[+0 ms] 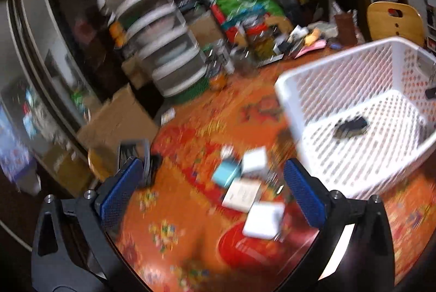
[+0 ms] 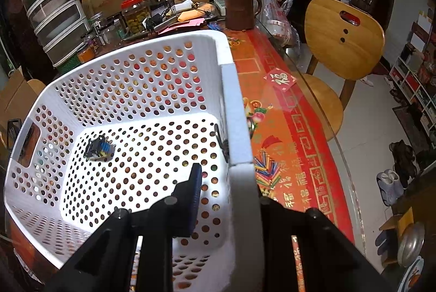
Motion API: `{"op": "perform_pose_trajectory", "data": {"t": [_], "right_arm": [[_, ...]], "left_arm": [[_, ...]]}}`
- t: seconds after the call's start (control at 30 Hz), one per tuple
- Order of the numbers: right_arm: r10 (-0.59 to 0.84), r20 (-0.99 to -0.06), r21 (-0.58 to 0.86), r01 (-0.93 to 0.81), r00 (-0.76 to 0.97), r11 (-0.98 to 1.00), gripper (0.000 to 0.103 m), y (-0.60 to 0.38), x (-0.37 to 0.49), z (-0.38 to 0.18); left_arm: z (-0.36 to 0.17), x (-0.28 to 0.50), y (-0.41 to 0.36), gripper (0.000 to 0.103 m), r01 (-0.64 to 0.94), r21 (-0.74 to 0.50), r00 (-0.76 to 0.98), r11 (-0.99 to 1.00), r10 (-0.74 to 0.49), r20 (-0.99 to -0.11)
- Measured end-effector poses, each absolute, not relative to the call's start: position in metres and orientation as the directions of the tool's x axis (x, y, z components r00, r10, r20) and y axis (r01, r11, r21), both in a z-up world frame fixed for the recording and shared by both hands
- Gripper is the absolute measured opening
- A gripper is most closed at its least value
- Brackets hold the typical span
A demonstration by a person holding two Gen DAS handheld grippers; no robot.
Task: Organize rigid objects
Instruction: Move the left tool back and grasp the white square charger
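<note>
Left claw (image 1: 209, 191) hangs spread above the small boxes (image 1: 253, 163); right claw (image 2: 227, 199) pinches the basket (image 2: 239, 128) rim at 3 o'clock: lower squarely over one box

Left hand-held gripper (image 1: 212, 191) spread wide, empty, right hand-held gripper (image 2: 231, 183) clamped on basket rim (image 2: 237, 106)

Tablecloth (image 1: 190, 150) under basket (image 1: 321, 106), boxes (image 1: 254, 161).

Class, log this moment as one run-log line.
left gripper: open above boxes | right gripper: gripping basket wall | basket: one dark item
</note>
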State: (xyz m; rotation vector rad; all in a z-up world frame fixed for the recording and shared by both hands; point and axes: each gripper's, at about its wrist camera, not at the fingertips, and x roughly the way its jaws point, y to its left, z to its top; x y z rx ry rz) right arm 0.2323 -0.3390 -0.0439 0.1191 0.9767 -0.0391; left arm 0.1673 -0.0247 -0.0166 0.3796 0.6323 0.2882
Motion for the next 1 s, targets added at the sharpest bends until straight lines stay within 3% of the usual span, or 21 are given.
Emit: {"op": "perform_pose_trajectory", "data": {"t": [0.27, 0.7, 0.77, 0.87, 0.93, 1.0], "right_arm": [[0.012, -0.827, 0.075, 0.091, 0.562, 0.993, 0.02, -0.338, 0.232, -0.044], [0.01, -0.828, 0.073, 0.09, 0.561, 0.993, 0.02, -0.338, 0.232, -0.044], [0.011, -0.828, 0.073, 0.089, 0.561, 0.993, 0.02, -0.338, 0.232, -0.043], [0.01, -0.828, 0.071, 0.088, 0.56, 0.994, 0.02, -0.337, 0.232, -0.044], [0.01, -0.829, 0.072, 0.088, 0.56, 0.994, 0.02, -0.337, 0.232, -0.044], [0.01, -0.829, 0.072, 0.088, 0.56, 0.993, 0.02, -0.337, 0.232, -0.043]], "left_arm": [[-0.102, 0.175, 0.013, 0.102, -0.091, 0.403, 0.653, 0.911, 0.36, -0.667], [-0.125, 0.188, -0.001, 0.101, -0.064, 0.342, 0.641, 0.937, 0.301, -0.706], [-0.13, 0.189, -0.003, 0.096, -0.064, 0.332, 0.634, 0.941, 0.295, -0.714], [-0.134, 0.19, -0.003, 0.078, -0.066, 0.307, 0.623, 0.95, 0.279, -0.731], [-0.136, 0.19, -0.002, 0.048, -0.055, 0.28, 0.624, 0.958, 0.252, -0.74], [-0.137, 0.19, -0.004, 0.048, -0.082, 0.306, 0.62, 0.949, 0.289, -0.729]]}}
